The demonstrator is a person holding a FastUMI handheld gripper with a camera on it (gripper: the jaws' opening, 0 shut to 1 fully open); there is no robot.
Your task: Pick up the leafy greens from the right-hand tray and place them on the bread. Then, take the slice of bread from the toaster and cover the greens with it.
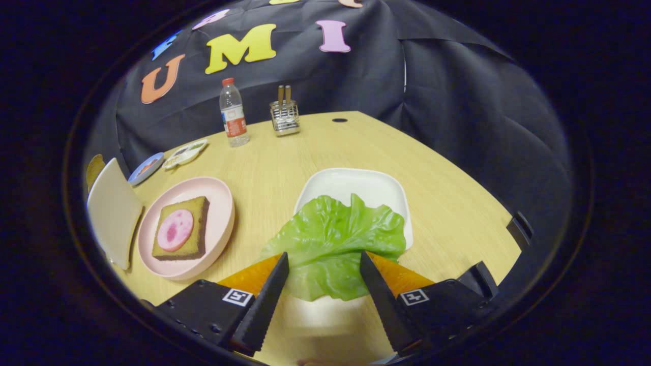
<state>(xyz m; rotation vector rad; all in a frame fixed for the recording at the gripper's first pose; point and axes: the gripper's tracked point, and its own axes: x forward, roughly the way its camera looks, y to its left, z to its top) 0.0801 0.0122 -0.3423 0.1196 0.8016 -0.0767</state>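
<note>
On the pale wood-grain table, my tongs stand spread, their ridged black fingers flanking the crinkled, glossy lettuce leaf draped off the near rim of the smooth white square tray; whether they touch it I cannot tell. I'd close gently on the floppy leaf, then carry it toward nine o'clock, where the round pink plate holds brown bread topped with a pink ham slice.

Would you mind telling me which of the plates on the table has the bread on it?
The round pink plate, beyond the open gripper and beside the square white tray; its bread carries a pink slice. The white tray holds only lettuce.
</note>
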